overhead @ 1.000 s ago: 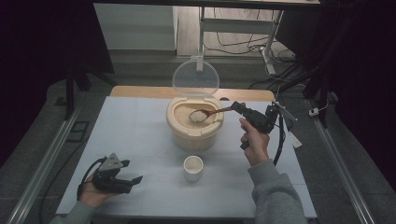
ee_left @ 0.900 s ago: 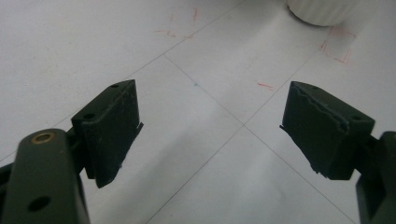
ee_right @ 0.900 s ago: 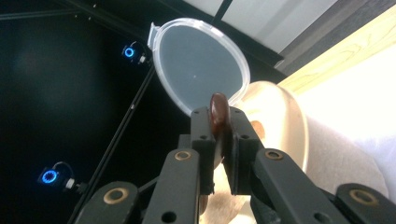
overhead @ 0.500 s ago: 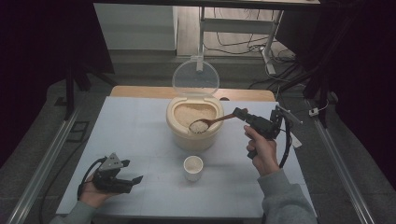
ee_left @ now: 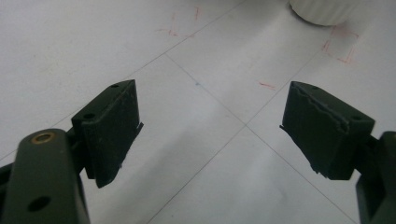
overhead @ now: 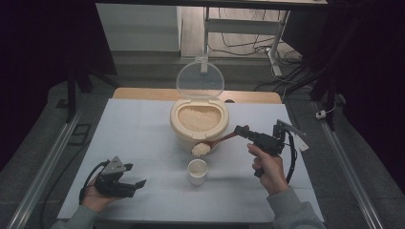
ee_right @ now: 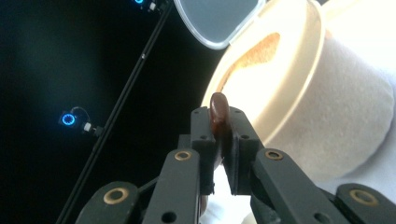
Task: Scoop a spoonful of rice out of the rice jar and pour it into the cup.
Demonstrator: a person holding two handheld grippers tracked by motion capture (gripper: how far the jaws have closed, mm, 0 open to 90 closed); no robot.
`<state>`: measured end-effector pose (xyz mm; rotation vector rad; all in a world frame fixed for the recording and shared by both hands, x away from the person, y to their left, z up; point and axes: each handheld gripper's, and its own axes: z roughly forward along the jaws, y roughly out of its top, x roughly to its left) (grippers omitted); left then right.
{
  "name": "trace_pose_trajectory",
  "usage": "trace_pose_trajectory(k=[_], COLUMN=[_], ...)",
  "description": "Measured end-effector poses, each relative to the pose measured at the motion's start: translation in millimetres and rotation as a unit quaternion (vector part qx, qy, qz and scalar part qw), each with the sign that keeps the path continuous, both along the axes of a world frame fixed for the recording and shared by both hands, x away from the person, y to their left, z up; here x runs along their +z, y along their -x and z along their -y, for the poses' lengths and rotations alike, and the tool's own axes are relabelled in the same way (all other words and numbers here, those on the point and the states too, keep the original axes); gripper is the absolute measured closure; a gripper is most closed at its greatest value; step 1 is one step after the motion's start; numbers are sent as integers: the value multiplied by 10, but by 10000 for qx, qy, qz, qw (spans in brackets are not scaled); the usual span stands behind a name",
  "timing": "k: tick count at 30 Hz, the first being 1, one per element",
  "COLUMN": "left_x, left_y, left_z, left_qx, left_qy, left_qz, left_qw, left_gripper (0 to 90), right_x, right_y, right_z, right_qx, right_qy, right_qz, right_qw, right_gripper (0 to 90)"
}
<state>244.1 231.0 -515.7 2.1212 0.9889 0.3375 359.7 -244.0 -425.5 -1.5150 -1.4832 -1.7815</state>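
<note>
A cream rice container (overhead: 199,125) stands mid-table with its clear lid (overhead: 199,80) swung up behind it. My right gripper (overhead: 241,132) is shut on the handle of a brown wooden spoon (overhead: 224,139). The spoon's bowl carries a heap of rice (overhead: 201,149) just past the container's near rim, above and slightly behind a small white cup (overhead: 197,171). In the right gripper view the spoon handle (ee_right: 218,112) is pinched between the jaws of my right gripper (ee_right: 219,128), beside the container (ee_right: 303,107). My left gripper (overhead: 137,185) rests open on the table at the near left, and the left gripper (ee_left: 210,126) has nothing between its jaws.
The white table (overhead: 138,129) has faint grid lines and red marks. The base of the cup (ee_left: 322,9) lies ahead of the left jaws. A wooden board edge (overhead: 143,93) runs behind the table, with metal rails at both sides and dark floor beyond.
My right gripper has drawn the rice-laden spoon from over the container toward the near side, and it now hangs close above the cup. The left gripper has stayed put.
</note>
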Motion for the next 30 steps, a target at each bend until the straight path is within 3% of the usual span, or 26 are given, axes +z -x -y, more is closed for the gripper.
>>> trace_pose_trajectory(k=[9,17,25,30], left_x=[-6,-14,-22,-22], left_y=[-1,-2,-3,-1], left_z=[-5,-1,0,-1], left_qx=[-2,-13,-36,-35], left_qy=[-9,-26,-43,-39], left_qz=[-5,-11,-25,-23], left_qw=[10000,10000,10000,10000], left_gripper=[190,190,190,191], right_x=[-150,-218,-208,-161], right_y=[42,29,12,35], right_z=[0,-36,-102,-149], right_qx=[28,-9,-58,-60], right_qy=[225,621,945,1171], right_qz=[-110,-74,52,261], right_qw=[9997,9980,9955,9928], right_gripper=[830,830,830,831])
